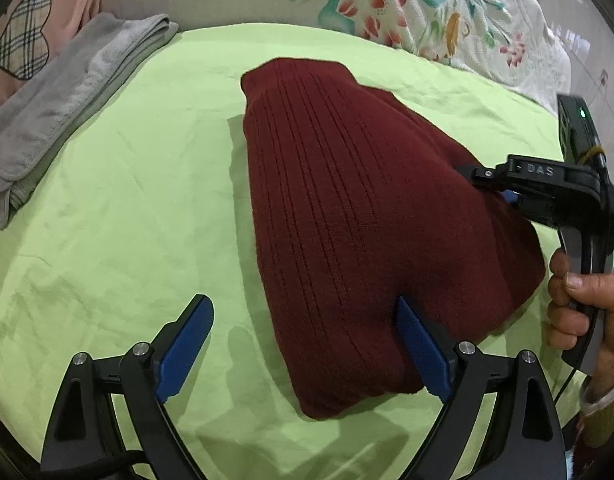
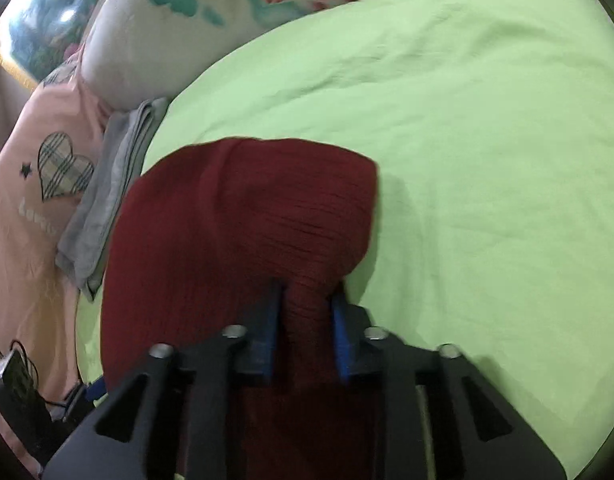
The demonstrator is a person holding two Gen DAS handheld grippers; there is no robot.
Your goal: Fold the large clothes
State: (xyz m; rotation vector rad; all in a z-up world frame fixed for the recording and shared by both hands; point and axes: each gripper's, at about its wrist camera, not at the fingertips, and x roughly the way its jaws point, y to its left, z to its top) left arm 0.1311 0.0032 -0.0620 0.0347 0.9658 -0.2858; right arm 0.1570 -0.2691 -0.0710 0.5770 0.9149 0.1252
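Observation:
A dark red ribbed sweater (image 1: 347,208) lies folded into a thick bundle on the green sheet (image 1: 127,220). My left gripper (image 1: 302,302) is open wide at its near end. Its right blue pad (image 1: 419,344) rests against the knit, and its left pad (image 1: 187,344) hovers over bare sheet. My right gripper (image 1: 485,184) reaches in from the right, held by a person's hand (image 1: 575,300). In the right wrist view the right gripper (image 2: 306,292) is shut on a bunched ridge of the sweater (image 2: 235,220), with red knit pinched between both blue pads.
A folded grey towel (image 1: 59,120) lies at the sheet's left edge beside a pink pillow with a plaid heart (image 1: 23,36). A floral quilt (image 1: 427,8) is piled along the back. Open green sheet (image 2: 487,160) stretches to the right of the sweater.

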